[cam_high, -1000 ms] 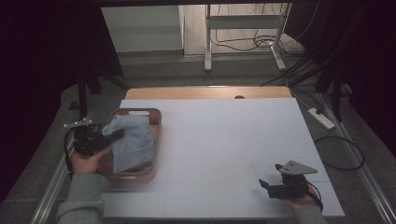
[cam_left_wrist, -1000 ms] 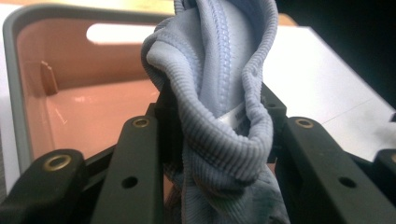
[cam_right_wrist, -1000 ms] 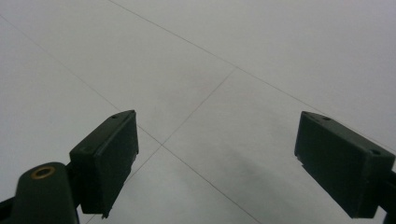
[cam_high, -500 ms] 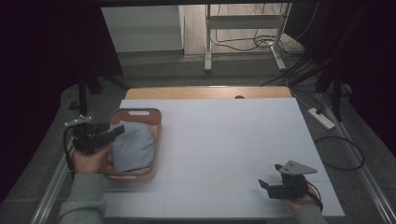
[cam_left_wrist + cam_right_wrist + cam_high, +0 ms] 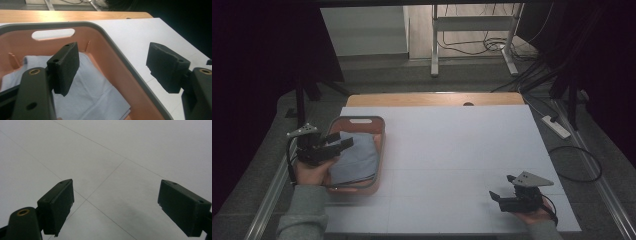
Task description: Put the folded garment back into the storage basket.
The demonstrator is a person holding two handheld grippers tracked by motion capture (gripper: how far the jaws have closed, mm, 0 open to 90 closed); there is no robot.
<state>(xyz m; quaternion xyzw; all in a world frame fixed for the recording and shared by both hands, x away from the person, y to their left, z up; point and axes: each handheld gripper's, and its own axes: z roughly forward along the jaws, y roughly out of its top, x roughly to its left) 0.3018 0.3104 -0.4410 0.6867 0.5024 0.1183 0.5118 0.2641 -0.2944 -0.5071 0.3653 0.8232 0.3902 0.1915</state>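
Observation:
A folded light blue cloth (image 5: pixel 357 157) (image 5: pixel 95 100) lies flat inside a salmon-pink basket (image 5: pixel 381 135) (image 5: pixel 117 47) with a grey rim, at the left of the white table top (image 5: pixel 452 150). My left gripper (image 5: pixel 346 142) (image 5: pixel 113 62) hovers over the basket's left side and points across it. It is open; its jaws have just sprung apart and then drawn in slightly, with nothing between them. My right gripper (image 5: pixel 494 197) (image 5: pixel 117 202) rests open near the table's front right corner, above bare white surface.
A strip of wooden tabletop (image 5: pixel 432 99) shows along the far edge. On the floor at the right lie a power strip (image 5: pixel 556 126) and a looped cable (image 5: pixel 577 165). A metal stand (image 5: pixel 472 37) is behind the table.
The cloth hung bunched in the left gripper above the basket; it now lies flat inside. The left gripper has let go and pulled back left. The right gripper has not moved.

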